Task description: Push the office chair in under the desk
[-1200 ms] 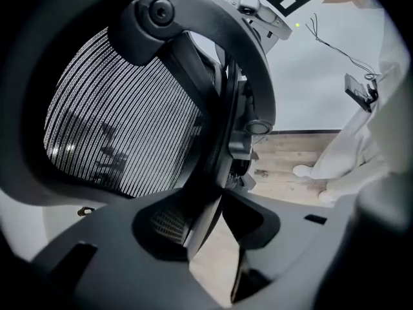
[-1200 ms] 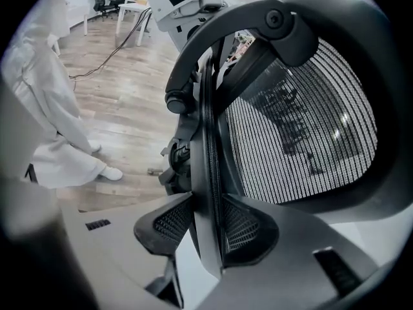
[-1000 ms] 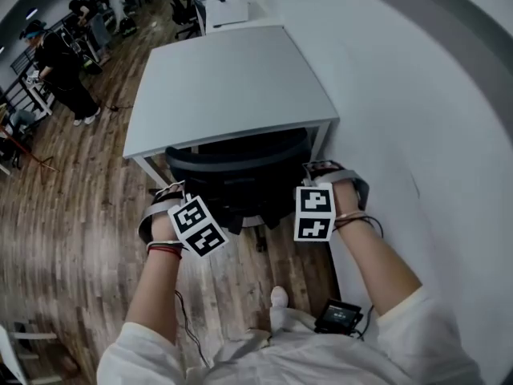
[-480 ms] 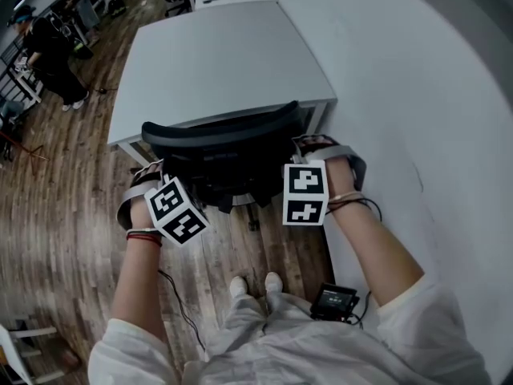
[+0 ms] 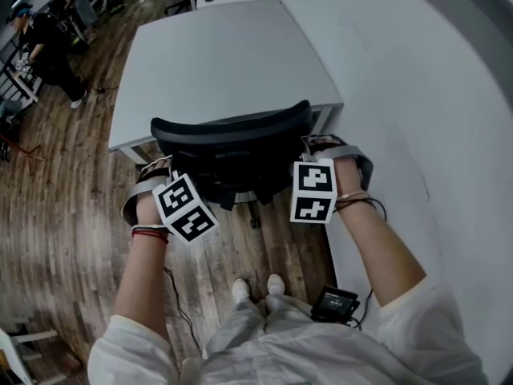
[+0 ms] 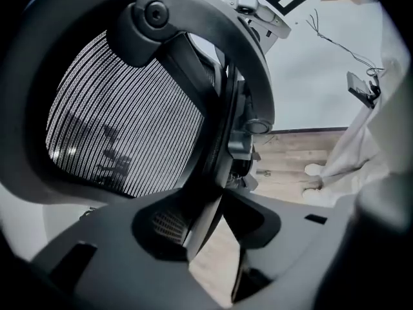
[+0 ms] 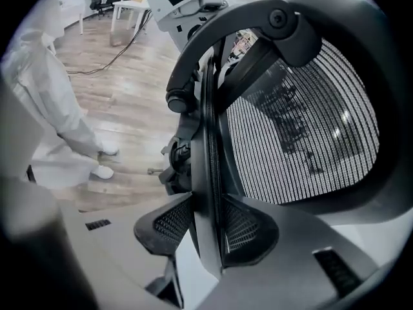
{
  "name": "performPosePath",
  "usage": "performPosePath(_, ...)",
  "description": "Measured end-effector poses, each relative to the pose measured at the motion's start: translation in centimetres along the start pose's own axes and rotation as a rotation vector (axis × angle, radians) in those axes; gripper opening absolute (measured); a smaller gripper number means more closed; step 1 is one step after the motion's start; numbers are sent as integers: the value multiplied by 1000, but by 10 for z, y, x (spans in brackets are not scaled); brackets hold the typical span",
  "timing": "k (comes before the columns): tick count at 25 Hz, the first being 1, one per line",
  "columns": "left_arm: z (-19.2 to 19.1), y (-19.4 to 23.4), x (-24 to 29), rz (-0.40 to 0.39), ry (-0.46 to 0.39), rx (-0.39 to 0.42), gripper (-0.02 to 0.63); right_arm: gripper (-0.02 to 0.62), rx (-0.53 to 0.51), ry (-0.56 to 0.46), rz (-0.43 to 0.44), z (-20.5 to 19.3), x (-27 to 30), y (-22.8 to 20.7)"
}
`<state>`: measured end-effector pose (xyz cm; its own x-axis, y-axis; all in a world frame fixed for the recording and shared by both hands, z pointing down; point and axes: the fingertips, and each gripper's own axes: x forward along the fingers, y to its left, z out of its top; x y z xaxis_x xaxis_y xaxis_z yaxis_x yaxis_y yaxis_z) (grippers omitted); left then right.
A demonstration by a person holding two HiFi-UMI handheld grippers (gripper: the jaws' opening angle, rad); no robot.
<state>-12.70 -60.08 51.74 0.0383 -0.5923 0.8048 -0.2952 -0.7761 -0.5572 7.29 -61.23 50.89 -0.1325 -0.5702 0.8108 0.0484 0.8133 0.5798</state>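
Nearest the camera, light-coloured trousers and two white shoes (image 5: 256, 289) are seen on the brown wood-plank floor (image 5: 72, 215), well short of the table. Two bare forearms are stretched toward the table, each ending in a grey hand-held tool topped by a black-and-white marker cube.

The left tool (image 5: 164, 168) is closed on the left rim of the black mesh-backed office chair (image 5: 232, 147). In the left gripper view the rim runs between its pads (image 6: 206, 218), though contact on one pad is less plain. The right tool (image 5: 309, 147) is clamped on the opposite rim, and in the right gripper view the hard frame is pinched squarely between both ribbed pads (image 7: 206, 228).

The chair's backrest stands at the near edge of the white rectangular table (image 5: 216, 62), its top rail overlapping that edge. The seat and base are partly visible on the near side. A white wall (image 5: 417, 95) runs along the table's right side, and people in dark clothes (image 5: 40, 46) are seen well beyond its far left corner.

The chair is judged fairly heavy but free-rolling, and apt to swivel if it is pushed unevenly. The mesh would give, so the stiff rim is the place to hold, at matching heights on both sides.
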Motion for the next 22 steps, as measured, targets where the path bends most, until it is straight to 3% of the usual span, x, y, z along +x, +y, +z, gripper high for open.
performPosePath(22,3,39,27,5,1,2,161,153,0,33,-2,2,27,-37)
